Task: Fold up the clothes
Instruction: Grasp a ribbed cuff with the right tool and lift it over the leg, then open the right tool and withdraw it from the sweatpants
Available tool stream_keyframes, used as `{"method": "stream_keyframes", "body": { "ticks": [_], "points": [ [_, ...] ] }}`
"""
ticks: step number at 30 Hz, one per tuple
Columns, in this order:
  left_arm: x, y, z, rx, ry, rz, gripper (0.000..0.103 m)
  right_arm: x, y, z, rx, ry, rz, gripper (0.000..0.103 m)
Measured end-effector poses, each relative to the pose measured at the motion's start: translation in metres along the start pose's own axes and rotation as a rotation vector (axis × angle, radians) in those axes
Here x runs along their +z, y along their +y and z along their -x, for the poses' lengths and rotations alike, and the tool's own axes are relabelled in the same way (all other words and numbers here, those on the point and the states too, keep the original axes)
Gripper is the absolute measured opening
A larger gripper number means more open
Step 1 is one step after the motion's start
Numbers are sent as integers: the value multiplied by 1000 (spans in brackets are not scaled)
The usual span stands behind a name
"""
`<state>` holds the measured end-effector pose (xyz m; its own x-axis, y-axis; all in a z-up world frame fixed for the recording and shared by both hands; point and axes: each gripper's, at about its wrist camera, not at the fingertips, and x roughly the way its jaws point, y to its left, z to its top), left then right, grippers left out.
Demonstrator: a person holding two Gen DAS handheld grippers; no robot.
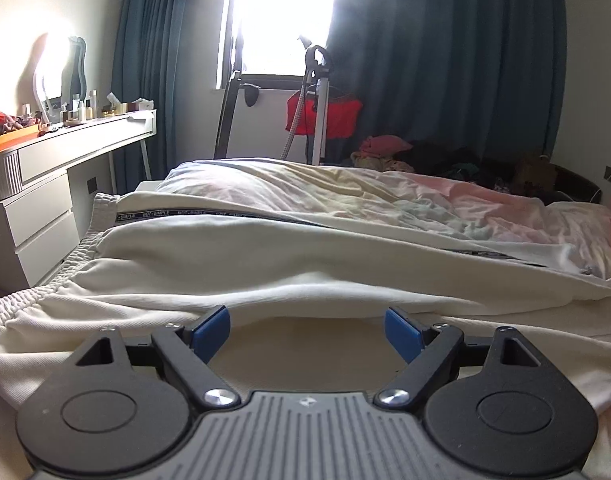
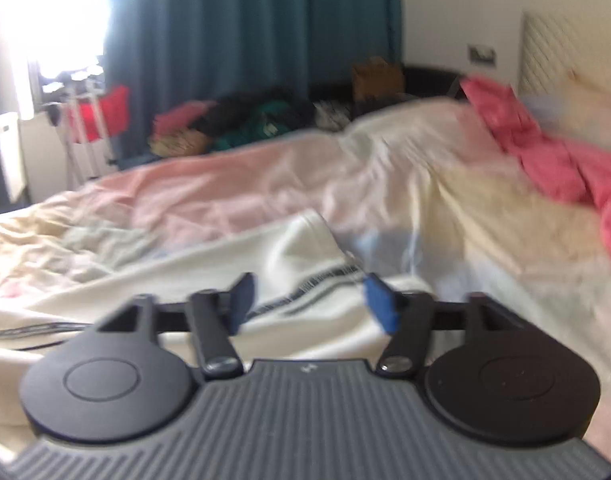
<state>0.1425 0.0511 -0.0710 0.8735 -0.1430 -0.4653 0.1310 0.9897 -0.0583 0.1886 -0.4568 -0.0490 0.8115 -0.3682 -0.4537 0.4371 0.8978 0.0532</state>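
Cream trousers (image 1: 265, 264) are laid on the bed (image 1: 485, 204), long axis from 9 to 3 o'clock; left gripper (image 1: 307, 330) is released over the waistband end, right gripper (image 2: 311, 300) released over the striped cuff end.

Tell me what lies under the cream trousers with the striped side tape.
The cream trousers lie spread on a rumpled pastel duvet that shows beyond them. What the trousers cover directly is hidden, as is the mattress. Both hand-held grippers, left and right, are open above the fabric.

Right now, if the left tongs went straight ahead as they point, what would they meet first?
Probably the cream trousers: the open left tongs sit low over the fabric, and its raised fold lies directly ahead. Depth is unclear.
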Motion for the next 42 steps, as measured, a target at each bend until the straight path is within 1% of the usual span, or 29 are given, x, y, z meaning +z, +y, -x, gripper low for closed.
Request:
{"method": "stream_keyframes", "body": {
  "ticks": [2,4,6,8,9,10,14,15,26,28,32,36,39,42],
  "points": [
    [1,-7,15,-3,-23,-13,86,7,19,39,67,-42,52,86],
    [1,-13,31,-2,-46,-36,87,11,38,76,144,-51,77,86],
    [1,-19,45,-15,-59,-48,91,9,56,108,214,-46,91,89],
    [-1,-25,57,-27,-82,-56,100,2,75,139,272,-37,107,89],
    [-2,-28,62,-18,-87,-62,101,-3,84,152,303,-36,114,89],
    [-3,-30,67,-9,-85,-64,101,-9,93,163,330,-33,116,89],
    [-8,-36,87,-15,-100,-70,103,-37,119,194,419,-14,83,89],
    [-11,-38,92,-11,-107,-78,103,-42,122,196,425,-12,83,89],
    [-24,-8,75,58,18,60,103,-81,140,189,437,-6,122,89],
    [-24,3,71,73,46,92,103,-82,130,181,399,13,76,89],
    [-13,47,66,112,119,177,102,-83,104,163,317,63,-43,89],
    [-2,90,60,150,193,263,102,-86,70,150,268,121,-194,89],
    [6,123,56,179,248,327,101,-90,48,147,229,143,-260,89],
    [14,155,52,207,304,391,100,-96,22,145,211,159,-381,89]
  ]
}}
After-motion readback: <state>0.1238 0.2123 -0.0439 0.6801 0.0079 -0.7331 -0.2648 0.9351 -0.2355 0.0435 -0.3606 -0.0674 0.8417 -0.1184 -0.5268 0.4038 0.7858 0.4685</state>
